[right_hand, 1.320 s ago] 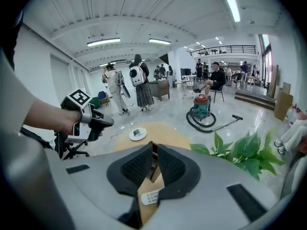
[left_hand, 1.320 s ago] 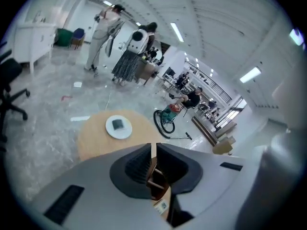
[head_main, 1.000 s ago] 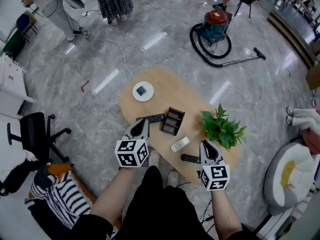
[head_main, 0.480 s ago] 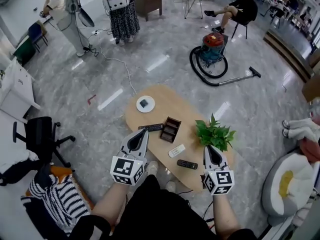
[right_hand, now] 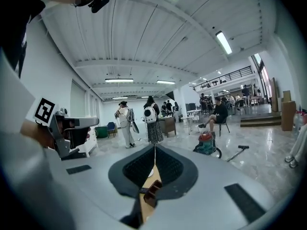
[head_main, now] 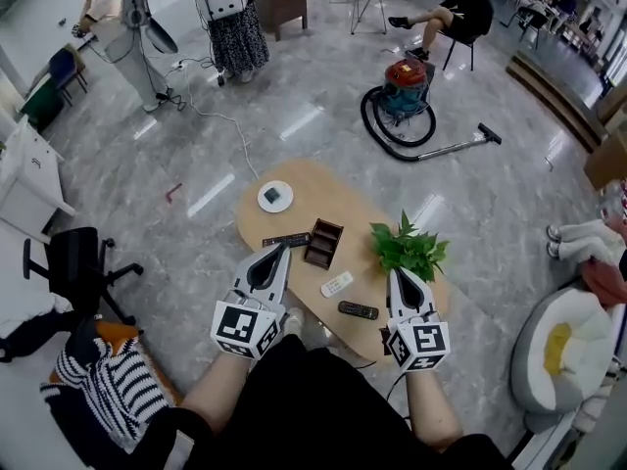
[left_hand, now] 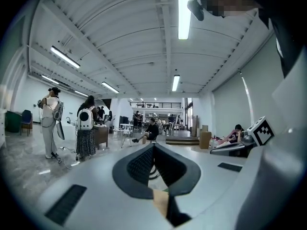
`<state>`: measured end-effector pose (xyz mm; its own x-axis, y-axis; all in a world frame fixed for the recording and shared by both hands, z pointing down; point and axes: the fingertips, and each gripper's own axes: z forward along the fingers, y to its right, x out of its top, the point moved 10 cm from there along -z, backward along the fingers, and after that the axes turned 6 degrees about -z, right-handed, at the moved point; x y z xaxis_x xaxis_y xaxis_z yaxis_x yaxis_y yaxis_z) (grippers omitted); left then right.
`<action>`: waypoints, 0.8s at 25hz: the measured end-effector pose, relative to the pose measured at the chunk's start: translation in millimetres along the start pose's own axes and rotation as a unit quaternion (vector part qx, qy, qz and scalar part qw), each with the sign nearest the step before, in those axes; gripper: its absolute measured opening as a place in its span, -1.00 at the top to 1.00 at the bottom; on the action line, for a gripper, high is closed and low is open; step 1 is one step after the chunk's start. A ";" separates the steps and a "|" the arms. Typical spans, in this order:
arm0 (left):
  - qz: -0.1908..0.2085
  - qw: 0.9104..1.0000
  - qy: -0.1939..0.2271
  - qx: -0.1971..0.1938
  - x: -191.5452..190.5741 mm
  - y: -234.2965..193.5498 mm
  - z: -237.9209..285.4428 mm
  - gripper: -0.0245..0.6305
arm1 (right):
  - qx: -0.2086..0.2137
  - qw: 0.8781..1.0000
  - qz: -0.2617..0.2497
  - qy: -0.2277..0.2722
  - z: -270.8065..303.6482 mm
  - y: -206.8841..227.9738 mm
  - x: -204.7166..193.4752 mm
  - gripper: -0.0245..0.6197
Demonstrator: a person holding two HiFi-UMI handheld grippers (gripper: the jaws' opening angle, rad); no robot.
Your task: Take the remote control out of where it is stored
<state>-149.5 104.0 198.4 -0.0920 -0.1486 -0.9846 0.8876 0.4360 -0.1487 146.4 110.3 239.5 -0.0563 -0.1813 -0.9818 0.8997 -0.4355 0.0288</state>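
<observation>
A brown storage box (head_main: 324, 243) stands on the oval wooden table (head_main: 304, 189). A black remote (head_main: 286, 240) lies just left of the box. A white remote (head_main: 337, 284) and another black remote (head_main: 359, 310) lie nearer me. My left gripper (head_main: 279, 251) hovers shut above the table's near left edge, holding nothing. My right gripper (head_main: 397, 275) is high over the near right edge; its jaws have just closed, with nothing between them. In the left gripper view the left gripper (left_hand: 153, 145) points level into the room. In the right gripper view the right gripper (right_hand: 154, 148) shows the box (right_hand: 153, 192) through its slit.
A potted plant (head_main: 407, 250) stands on the table's right end and a white plate (head_main: 275, 197) on its far end. A red vacuum cleaner (head_main: 405, 84) with hose lies beyond. A black office chair (head_main: 73, 262) is at left, a white cushion seat (head_main: 563, 346) at right, people at the back.
Both grippers have risen away from the table, which now looks smaller and farther below. The right jaws have closed to a slit.
</observation>
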 end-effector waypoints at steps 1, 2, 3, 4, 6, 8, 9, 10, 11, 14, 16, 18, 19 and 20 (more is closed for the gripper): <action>-0.001 1.000 0.002 0.000 0.0 1.9 -0.6 0.90 | 0.001 1.000 -0.004 0.001 -0.8 0.2 1.0 0.89; -0.003 1.000 0.003 0.000 0.1 3.4 -1.0 0.90 | 0.002 1.000 -0.008 0.001 -1.5 0.7 2.1 0.90; -0.005 1.000 0.004 0.000 -0.2 4.6 -1.0 0.90 | 0.003 1.000 -0.012 0.001 -1.9 1.6 2.9 0.90; -0.006 1.000 0.005 0.000 -0.7 5.7 -0.5 0.90 | 0.003 1.000 -0.017 -0.001 -1.9 2.7 3.4 0.90; -0.005 1.000 0.007 -0.003 -1.6 7.5 2.2 0.90 | 0.002 1.000 -0.027 -0.004 -0.9 5.3 4.2 0.90; 0.000 1.000 0.007 -0.004 0.4 8.8 5.1 0.90 | 0.000 0.999 -0.032 -0.004 0.3 7.4 5.7 0.90; 0.001 1.000 0.007 -0.005 1.5 8.9 6.2 0.90 | -0.001 0.999 -0.032 -0.002 0.8 8.1 6.8 0.90; 0.001 1.000 0.007 -0.005 2.3 8.5 7.2 0.90 | -0.002 1.000 -0.031 0.000 1.2 8.6 8.1 0.90; 0.001 1.000 0.007 -0.006 2.9 8.1 8.2 0.90 | -0.002 1.000 -0.030 0.002 1.7 9.0 9.1 0.90; 0.005 1.000 0.004 -0.007 2.9 8.1 11.0 0.90 | -0.005 1.000 -0.024 0.007 2.5 10.8 9.4 0.90; 0.009 1.000 0.001 -0.009 2.1 9.1 12.6 0.90 | -0.007 1.000 -0.019 0.008 2.5 12.3 7.5 0.90; 0.008 1.000 -0.002 -0.009 0.7 9.2 13.9 0.90 | -0.008 1.000 -0.016 0.006 3.0 13.5 4.9 0.90; 0.005 1.000 -0.003 -0.008 -0.3 9.0 14.2 0.90 | -0.008 1.000 -0.015 0.003 3.1 13.8 3.6 0.90; 0.001 1.000 -0.004 -0.008 -1.3 8.7 14.3 0.90 | -0.007 1.000 -0.014 0.002 3.1 13.9 2.6 0.90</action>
<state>-135.3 95.2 199.8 -0.0853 -0.1553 -0.9842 0.8807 0.4501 -0.1474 157.4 101.1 237.9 -0.0800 -0.1666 -0.9828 0.9041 -0.4274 -0.0011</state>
